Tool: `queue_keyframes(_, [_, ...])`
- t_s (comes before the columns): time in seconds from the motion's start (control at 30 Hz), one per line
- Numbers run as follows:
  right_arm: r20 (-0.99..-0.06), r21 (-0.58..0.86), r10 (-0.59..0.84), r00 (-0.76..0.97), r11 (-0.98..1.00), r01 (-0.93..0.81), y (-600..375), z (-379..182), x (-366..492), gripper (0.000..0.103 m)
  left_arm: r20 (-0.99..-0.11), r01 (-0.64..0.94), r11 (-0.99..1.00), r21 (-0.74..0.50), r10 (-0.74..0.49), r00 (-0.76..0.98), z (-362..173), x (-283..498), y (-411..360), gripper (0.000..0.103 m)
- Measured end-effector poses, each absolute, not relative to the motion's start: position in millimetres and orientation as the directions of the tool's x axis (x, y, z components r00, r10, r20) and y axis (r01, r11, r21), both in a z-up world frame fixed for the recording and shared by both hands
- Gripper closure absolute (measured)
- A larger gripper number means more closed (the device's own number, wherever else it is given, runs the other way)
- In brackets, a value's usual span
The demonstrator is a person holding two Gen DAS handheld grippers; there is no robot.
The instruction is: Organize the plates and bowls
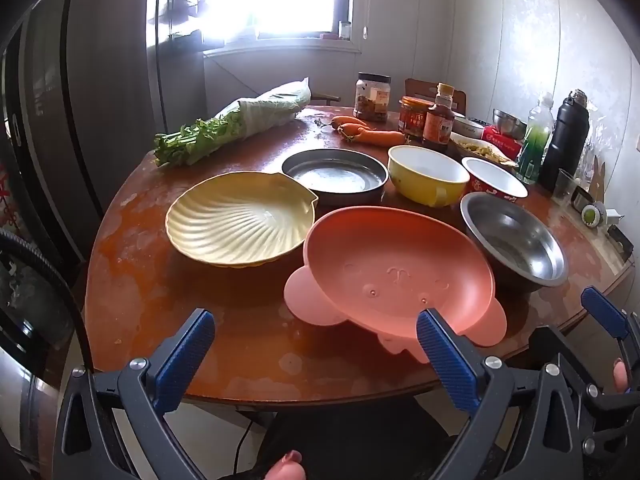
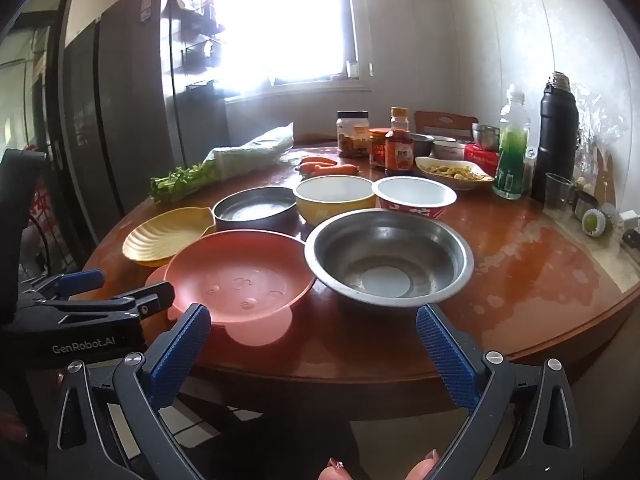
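On the round brown table point(image 1: 160, 312) lie a pink plastic plate point(image 1: 396, 268) point(image 2: 240, 276), a cream shell-shaped plate point(image 1: 240, 220) point(image 2: 164, 236), a shallow metal pan point(image 1: 336, 174) point(image 2: 256, 210), a yellow bowl point(image 1: 428, 174) point(image 2: 336, 198), a red-and-white bowl point(image 1: 494, 178) point(image 2: 414, 196) and a steel bowl point(image 1: 514, 236) point(image 2: 388, 256). My left gripper point(image 1: 316, 340) hangs open at the near table edge, just before the pink plate, holding nothing. My right gripper point(image 2: 314, 338) is open too, in front of the steel bowl and pink plate, apart from both.
Celery and cabbage point(image 1: 236, 128), carrots point(image 1: 368, 132), jars and a sauce bottle point(image 1: 438, 118), a food dish point(image 2: 454, 172), a green bottle point(image 2: 510, 160) and a black flask point(image 2: 558, 136) crowd the far and right side. A dark fridge point(image 2: 132, 100) stands left.
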State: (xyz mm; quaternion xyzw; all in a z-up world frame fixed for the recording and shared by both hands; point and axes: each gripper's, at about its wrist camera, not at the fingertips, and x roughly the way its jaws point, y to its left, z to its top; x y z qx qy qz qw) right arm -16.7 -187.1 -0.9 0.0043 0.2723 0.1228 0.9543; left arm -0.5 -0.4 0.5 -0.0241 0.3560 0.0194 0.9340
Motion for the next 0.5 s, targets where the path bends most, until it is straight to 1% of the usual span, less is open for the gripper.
queue_keyframes(0.5, [-0.541,0.062,0.222,0.811,0.972,-0.225,-186.9,-5.3,-15.6,0.0,-0.686,-0.054,0.998,-0.031,0.018,0.728,-8.1,3.0,1.7,0.001])
